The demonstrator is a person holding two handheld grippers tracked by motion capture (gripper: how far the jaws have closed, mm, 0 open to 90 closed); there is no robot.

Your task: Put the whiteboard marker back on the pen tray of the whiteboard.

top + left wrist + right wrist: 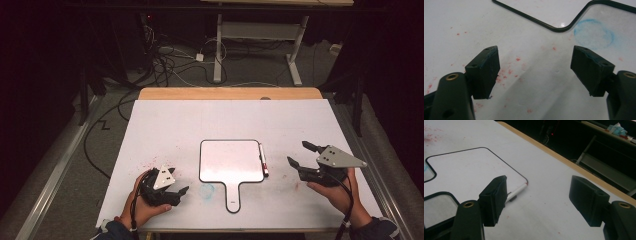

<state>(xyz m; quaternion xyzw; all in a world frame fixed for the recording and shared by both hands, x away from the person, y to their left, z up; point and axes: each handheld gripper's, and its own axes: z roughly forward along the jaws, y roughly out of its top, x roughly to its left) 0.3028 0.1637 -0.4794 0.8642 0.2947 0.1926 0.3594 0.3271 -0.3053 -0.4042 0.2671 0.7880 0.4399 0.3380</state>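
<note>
Both tongs stand spread and hold nothing: the left tongs (176, 196) low in the lower left of the high view, the right tongs (301, 155) at the right, aimed toward the marker (263, 160). That marker lies along the right edge of the small whiteboard (230, 160) at frame centre, its handle toward the bottom. Bare white desk (170, 125) lies open between each tongs and the board. A blue ring smudge (595, 33) sits beside the board's lower left corner.
</note>
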